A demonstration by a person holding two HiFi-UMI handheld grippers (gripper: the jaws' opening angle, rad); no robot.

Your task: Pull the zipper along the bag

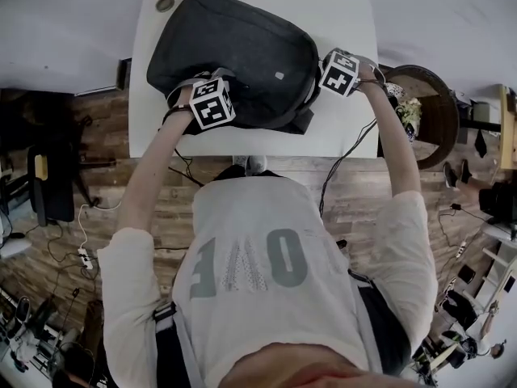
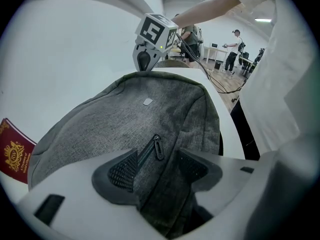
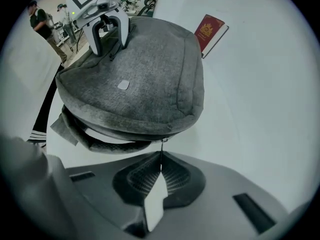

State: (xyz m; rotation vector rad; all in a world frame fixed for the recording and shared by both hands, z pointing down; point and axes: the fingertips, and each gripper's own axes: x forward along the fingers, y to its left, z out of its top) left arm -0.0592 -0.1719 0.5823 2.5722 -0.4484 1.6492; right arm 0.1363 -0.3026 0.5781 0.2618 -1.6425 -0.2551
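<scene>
On the white table (image 1: 347,128), toward its left edge and far edge, the grey bag (image 1: 242,51) is laid flat, with bare table left along the near edge and the right edge. The main risk is judged to be that the bag is dragged across the table rather than unzipped. It looks soft and light, and it is not clamped by the left gripper (image 2: 157,166), whose jaws stand moderately apart astride a raised fold of fabric, with no pad seen to press on it. If a pull is made before that fold is gripped, the whole bag may be slid toward the right edge and the zipper may not run.

A second risk lies with the right gripper (image 3: 160,170), whose jaws are closed tight on the thin zipper pull (image 3: 161,153) at the bag's rim. So little of it is caught that it may slip out, or the zipper may jam at the curve of the seam if the pull is not made along its line. The small pocket zipper tab (image 2: 158,147), just beyond the left jaws, could also be caught by mistake.

The left forearm (image 1: 157,164) is stretched over the near edge to the bag's near-left corner, and the right forearm (image 1: 400,148) to its right side. Both grippers are pointed steeply down.
</scene>
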